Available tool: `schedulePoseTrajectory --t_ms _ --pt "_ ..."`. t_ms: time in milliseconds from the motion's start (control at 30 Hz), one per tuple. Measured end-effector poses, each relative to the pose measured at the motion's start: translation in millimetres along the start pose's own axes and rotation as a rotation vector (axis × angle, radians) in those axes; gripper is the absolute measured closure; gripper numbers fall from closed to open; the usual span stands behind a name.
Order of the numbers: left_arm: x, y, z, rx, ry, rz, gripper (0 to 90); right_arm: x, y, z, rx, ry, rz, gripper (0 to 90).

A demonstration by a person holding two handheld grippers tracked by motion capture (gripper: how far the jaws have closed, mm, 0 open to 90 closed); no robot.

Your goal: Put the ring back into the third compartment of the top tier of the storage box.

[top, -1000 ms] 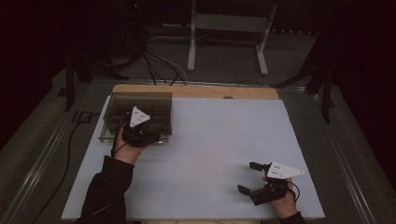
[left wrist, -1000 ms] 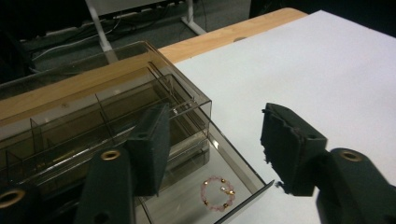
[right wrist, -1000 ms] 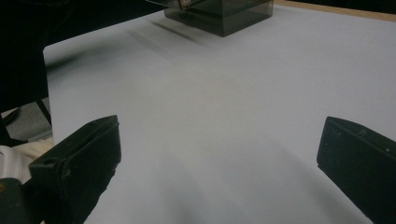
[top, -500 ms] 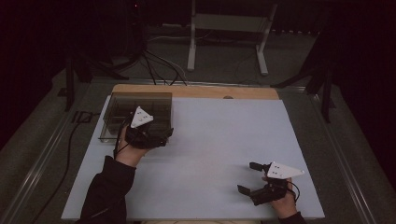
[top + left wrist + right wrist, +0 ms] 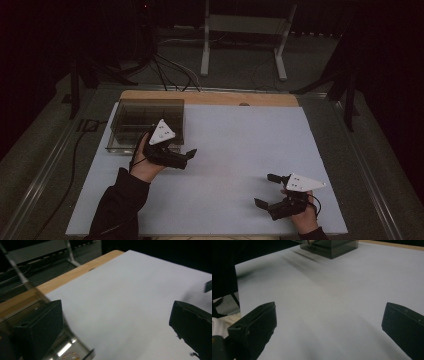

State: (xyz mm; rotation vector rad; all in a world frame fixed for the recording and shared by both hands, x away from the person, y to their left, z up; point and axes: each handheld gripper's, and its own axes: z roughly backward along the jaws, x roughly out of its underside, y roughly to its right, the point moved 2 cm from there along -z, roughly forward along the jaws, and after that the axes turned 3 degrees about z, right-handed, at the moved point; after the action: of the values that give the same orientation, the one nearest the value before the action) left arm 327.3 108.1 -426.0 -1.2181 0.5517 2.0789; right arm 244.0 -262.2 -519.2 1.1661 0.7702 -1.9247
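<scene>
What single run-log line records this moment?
left gripper: open, beside clear box | right gripper: open, empty, over white sheet

Left gripper (image 5: pixel 187 155): left of frame centre in the high view, jaws spread wide with nothing between them, pointing toward the frame's right; held by the left hand (image 5: pixel 145 167), dark sleeve entering from the bottom edge. Right gripper (image 5: pixel 267 190): lower right of the frame, jaws wide apart and empty, pointing left; right hand (image 5: pixel 302 217) grips it from below.
</scene>
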Motion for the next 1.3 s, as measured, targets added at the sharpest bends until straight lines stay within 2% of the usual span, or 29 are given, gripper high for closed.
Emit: schedulePoseTrajectory --t_ms 33,133,233,267,333,400,433,600,667,733,833,867,900,933,1100,1300 --pt "0.0 0.0 0.0 0.0 0.0 0.0 0.6 0.0 0.0 0.0 0.0 0.0 0.0 0.0" --pt "-0.4 6.0 -2.9 0.057 0.016 0.003 0.6 -0.3 -0.3 0.3 -0.001 0.002 0.002 0.0" --pt "0.1 8.6 -4.6 0.075 0.024 0.009 0.6 0.0 -0.1 0.4 -0.001 0.002 -0.001 0.0" --pt "0.4 12.0 -6.6 0.104 0.025 0.01 0.6 -0.4 -0.3 0.7 -0.001 0.005 0.0 0.0" --pt "0.2 16.2 -8.2 0.133 0.029 0.007 0.6 0.0 0.2 0.1 -0.003 0.001 0.001 0.0" --pt "0.1 18.4 -9.1 0.145 0.034 0.012 0.6 0.1 0.2 0.0 -0.003 -0.001 -0.001 0.0" --pt "0.3 22.6 -10.8 0.169 0.042 0.01 0.6 -0.3 -0.4 0.4 -0.003 0.002 0.001 0.0" --pt "0.7 29.5 -13.3 0.205 0.039 0.011 0.6 0.0 -0.1 0.1 -0.003 -0.001 -0.002 0.0" --pt "2.0 34.1 -15.3 0.241 0.046 0.012 0.6 -0.6 -0.7 0.5 -0.003 0.004 0.0 0.0" --pt "3.4 37.3 -17.9 0.258 0.041 0.012 0.6 -0.3 -0.5 0.0 -0.002 0.0 0.0 0.0" --pt "5.4 41.1 -21.0 0.282 0.022 0.005 0.6 -0.4 -0.6 0.2 -0.002 0.002 0.003 0.0" --pt "8.2 46.5 -24.5 0.301 0.021 -0.02 0.7 -0.4 -0.5 0.5 -0.002 0.004 0.0 0.0" --pt "8.2 46.5 -24.5 0.301 0.021 -0.02 0.7 -0.4 -0.5 0.5 -0.002 0.004 0.0 0.0" --pt "10.6 49.6 -27.8 0.32 0.015 -0.026 0.7 -0.2 -0.4 0.5 -0.001 0.003 -0.002 0.0" --pt "16.3 54.3 -33.1 0.337 0.009 -0.031 0.7 -0.4 -0.6 0.7 -0.002 0.004 -0.001 0.0" --pt "25.5 55.3 -35.2 0.332 0.005 -0.018 0.7 -0.4 -0.5 0.7 -0.002 0.005 -0.003 0.0"
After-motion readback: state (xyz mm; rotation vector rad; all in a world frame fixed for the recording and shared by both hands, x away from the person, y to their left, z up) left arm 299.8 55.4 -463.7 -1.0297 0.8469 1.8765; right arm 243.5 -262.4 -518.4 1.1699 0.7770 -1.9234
